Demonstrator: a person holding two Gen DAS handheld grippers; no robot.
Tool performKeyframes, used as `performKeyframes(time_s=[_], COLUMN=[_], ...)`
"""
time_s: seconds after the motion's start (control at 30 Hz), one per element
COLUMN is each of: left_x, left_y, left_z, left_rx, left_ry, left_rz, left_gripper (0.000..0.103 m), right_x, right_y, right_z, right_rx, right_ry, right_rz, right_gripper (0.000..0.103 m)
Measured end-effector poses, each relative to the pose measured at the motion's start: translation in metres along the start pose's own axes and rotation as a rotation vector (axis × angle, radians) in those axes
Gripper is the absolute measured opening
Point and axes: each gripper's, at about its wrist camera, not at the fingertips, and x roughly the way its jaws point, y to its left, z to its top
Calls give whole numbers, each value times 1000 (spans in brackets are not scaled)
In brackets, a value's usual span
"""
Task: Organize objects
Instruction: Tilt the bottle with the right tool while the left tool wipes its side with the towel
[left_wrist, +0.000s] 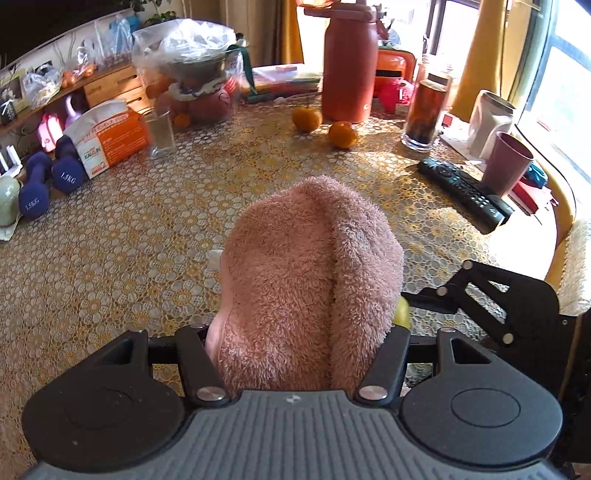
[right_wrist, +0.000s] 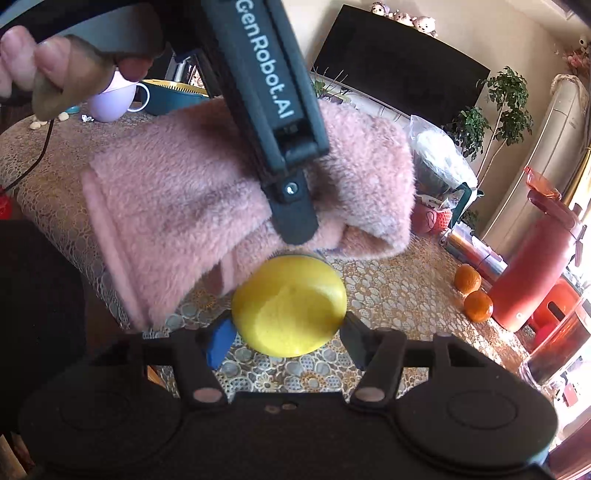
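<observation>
Surface: round table (left_wrist: 140, 236) under a patterned yellow lace cloth, sunlit from windows on the far side; orange curtains behind.

Left gripper (left_wrist: 306, 332): its two fingers are closed on a folded pink fluffy towel (left_wrist: 310, 273), which fills the space between them and hides the fingertips. In the right wrist view the same gripper (right_wrist: 291, 218) comes down from above, its fingers pinching the towel (right_wrist: 207, 206) so that the cloth bunches at the grip and hangs clear of the table.

Right gripper (right_wrist: 288, 332): fingers pressed against either side of a yellow ball (right_wrist: 290, 304), which is held just above the cloth — a blue pad shows on the finger at the ball's left.

Ball and towel: the ball sits directly under the towel's lower edge; whether they touch cannot be told. From the left wrist camera only a sliver of the ball (left_wrist: 402, 314) shows, just right of the towel.

Ahead of the left gripper: two oranges (left_wrist: 325, 127) near a tall red bottle (left_wrist: 349, 66); to its right, a glass jar of dark liquid (left_wrist: 424, 114).

Right of the left gripper: black remote control (left_wrist: 465, 192) with a pink cup (left_wrist: 506, 162) beside it.

Left of the left gripper: clear glass (left_wrist: 160, 133), orange-and-white tissue box (left_wrist: 110, 134), two blue dumbbells (left_wrist: 48, 177).

Far left of the right gripper: lilac mug (right_wrist: 114, 99) — partly behind the person's hand (right_wrist: 55, 70).
</observation>
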Motion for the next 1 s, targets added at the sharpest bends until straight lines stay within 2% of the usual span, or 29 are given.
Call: performKeyframes(time_s=[0.13, 0.27, 0.37, 0.47, 0.57, 0.77, 0.83, 0.93, 1.0], left_x=[9, 17, 22, 16, -1, -34, -35, -29, -22], left_y=[23, 38, 42, 43, 38, 7, -8, -27, -34], left_z=[-5, -15, -23, -27, -22, 7, 16, 24, 28], left_rx=[-68, -132, -151, -155, -123, 14, 71, 128, 150], left_ry=[34, 72, 95, 82, 35, -63, -73, -70, -57], left_rz=[18, 14, 18, 17, 22, -5, -15, -26, -33], left_gripper=[60, 60, 60, 60, 60, 60, 60, 60, 60], right_x=[3, 3, 0, -8, -11, -6, -1, 4, 4], right_y=[-3, -9, -13, -20, -34, -56, -58, -57, -56], right_z=[-3, -8, -10, -13, -17, -18, -16, -14, -12], right_rx=[-1, 60, 118, 199, 325, 507, 539, 552, 545], right_ry=[8, 39, 37, 25, 29, 36, 49, 63, 61], right_rz=[11, 30, 58, 100, 144, 205, 230, 221, 222], right_gripper=[60, 60, 63, 74, 74, 77, 79, 76, 68])
